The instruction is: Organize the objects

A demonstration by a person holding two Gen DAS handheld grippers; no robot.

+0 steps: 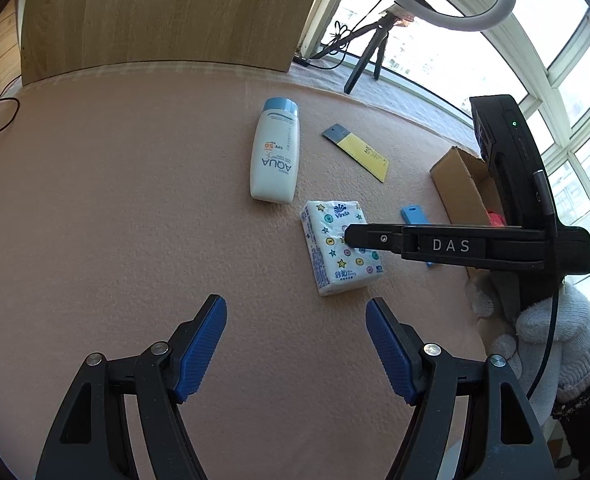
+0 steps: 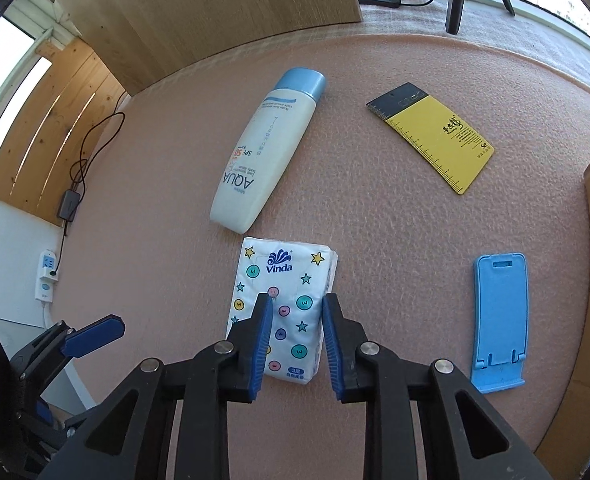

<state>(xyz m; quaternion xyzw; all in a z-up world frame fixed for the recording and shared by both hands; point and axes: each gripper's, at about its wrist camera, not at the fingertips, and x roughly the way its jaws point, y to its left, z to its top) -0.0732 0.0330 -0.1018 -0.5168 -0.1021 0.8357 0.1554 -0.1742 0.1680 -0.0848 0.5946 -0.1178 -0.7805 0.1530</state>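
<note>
Right gripper [image 2: 297, 308] hovers over the tissue pack [image 2: 281, 312], jaws partly open and astride its right half, holding nothing, the pack's long axis running near-to-far along the fingers, while the left gripper [image 1: 296, 310] waits wide open and empty, just nearer.

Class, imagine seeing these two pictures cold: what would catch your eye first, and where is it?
First, the right gripper, open, over the starry tissue pack in the middle of the pink mat. Next, the white lotion bottle lying just beyond it, and the yellow ruler card to the right.
</note>
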